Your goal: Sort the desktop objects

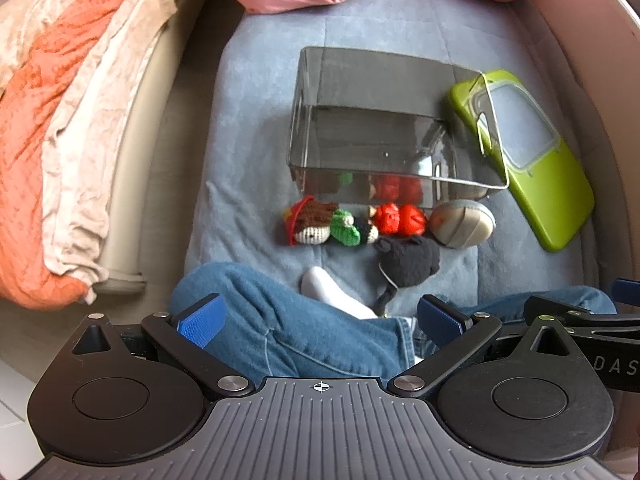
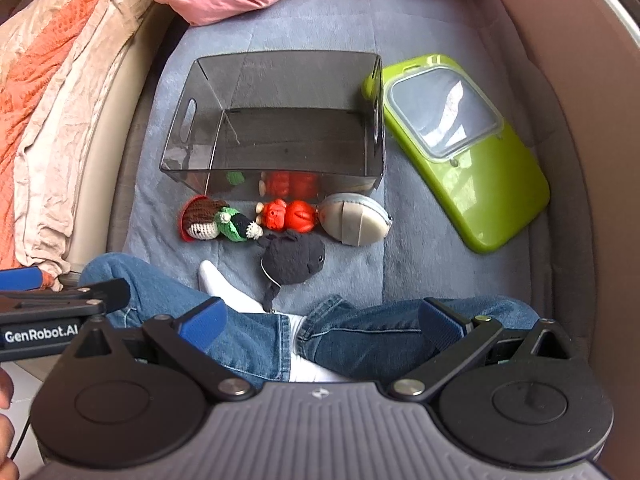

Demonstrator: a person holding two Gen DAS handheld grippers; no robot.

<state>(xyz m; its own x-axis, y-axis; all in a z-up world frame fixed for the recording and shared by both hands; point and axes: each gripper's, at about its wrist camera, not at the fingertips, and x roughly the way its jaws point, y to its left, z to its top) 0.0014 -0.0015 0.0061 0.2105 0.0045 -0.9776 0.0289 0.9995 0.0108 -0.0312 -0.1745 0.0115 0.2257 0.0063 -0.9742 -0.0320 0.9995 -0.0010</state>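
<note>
**Toys lie outside the bin, both grippers wide apart**

The smoky bin (image 2: pixel 276 120) on the bed holds nothing; the green lid (image 2: pixel 480 184) lies beside it. The grey pouch (image 2: pixel 354 220), black plush (image 2: pixel 294 260), crochet doll (image 2: pixel 216 222) and red toy (image 2: pixel 290 216) lie before its near wall. Left gripper (image 1: pixel 320 320) and right gripper (image 2: pixel 320 320) hover over the knees, fingers spread, holding nothing. This fits items waiting for the bin, or just emptied out. Readable: "GenRobot.AI".

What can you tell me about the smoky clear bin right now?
The bin is a rectangular box of smoke-grey see-through plastic with an open top and a slot handle in each end wall. It stands upright on the blue blanket and looks empty; the toys showing low in its near wall appear to be reflections. The green lid lies against its right side, and small toys lie along its near side.
</note>
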